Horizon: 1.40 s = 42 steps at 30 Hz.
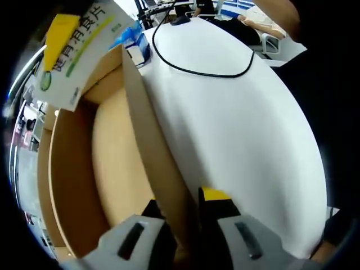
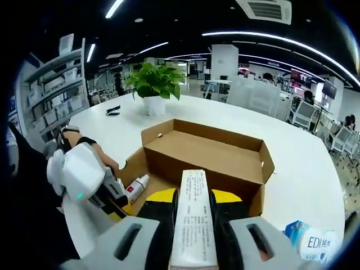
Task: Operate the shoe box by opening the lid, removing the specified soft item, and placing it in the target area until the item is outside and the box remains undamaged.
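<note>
- The right gripper (image 2: 191, 216) is clamped on a slim white-and-green printed packet (image 2: 194, 225), its jaws pressing the packet's two long sides; the packet's long axis runs straight out along the jaws, toward the open shoe box (image 2: 208, 152)
- In the left gripper view the same packet (image 1: 79, 50) hangs above the far end of the box cavity, clear of the cardboard, so the item appears lifted out but not yet set down
- The left gripper (image 1: 188, 225) is closed on the box's side wall (image 1: 154, 140), one jaw inside the cavity and one outside, steadying the box; in the right gripper view this gripper (image 2: 84, 174) sits at the box's left near corner
- A small white bottle (image 2: 135, 188) lies just beside that corner
- Bare white table (image 2: 304, 169) spreads to the right of the box, on the right gripper's side; that is the likely placing ground, so the carry goes sideways away from the held wall
- A potted plant (image 2: 154, 87) stands well beyond the box, and a blue-and-white pack (image 2: 309, 242) lies near the table's right edge
- A black cable (image 1: 197, 67) curves over the table beside the box
</note>
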Motion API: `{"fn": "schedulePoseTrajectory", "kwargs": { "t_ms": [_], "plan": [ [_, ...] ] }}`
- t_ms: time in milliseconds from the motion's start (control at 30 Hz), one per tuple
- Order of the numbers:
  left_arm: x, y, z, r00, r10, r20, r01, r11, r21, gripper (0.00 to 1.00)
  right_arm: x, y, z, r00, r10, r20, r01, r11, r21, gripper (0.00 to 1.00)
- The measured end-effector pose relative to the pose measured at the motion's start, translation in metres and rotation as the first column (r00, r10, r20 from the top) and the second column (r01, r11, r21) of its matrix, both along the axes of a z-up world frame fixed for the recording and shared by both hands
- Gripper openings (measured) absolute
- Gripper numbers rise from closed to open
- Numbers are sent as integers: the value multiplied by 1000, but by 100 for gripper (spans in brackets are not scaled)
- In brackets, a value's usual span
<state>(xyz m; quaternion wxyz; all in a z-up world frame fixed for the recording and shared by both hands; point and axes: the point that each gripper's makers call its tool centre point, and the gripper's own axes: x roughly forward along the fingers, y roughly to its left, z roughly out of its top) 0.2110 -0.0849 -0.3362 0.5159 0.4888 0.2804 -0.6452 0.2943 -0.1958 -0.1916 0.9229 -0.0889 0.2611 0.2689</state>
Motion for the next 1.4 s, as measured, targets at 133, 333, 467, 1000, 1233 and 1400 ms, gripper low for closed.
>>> {"fn": "schedulePoseTrajectory", "kwargs": {
  "t_ms": [133,333,467,1000,1233,1400],
  "plan": [
    [0,0,0,1000,0,-1,0,1000,-1,12,-7,-6,4,1000,-2,-2,2,1000,-9,22],
    [0,0,-1,1000,-1,0,1,1000,0,12,-17,-20,7,1000,-22,-2,22,999,-27,22],
    [1,0,-1,1000,0,0,0,1000,0,12,-23,-29,11,999,-36,0,36,998,-43,22],
    [1,1,-1,1000,2,-3,-2,1000,-1,12,-49,-67,18,995,-100,2,100,991,-94,22],
    [1,1,-1,1000,3,-3,-4,1000,-2,12,-65,-91,17,989,-145,1,144,982,-125,22],
    [0,0,0,1000,4,-3,-4,1000,-2,12,-77,-107,14,985,-173,-10,169,974,-148,22]
  ]
}}
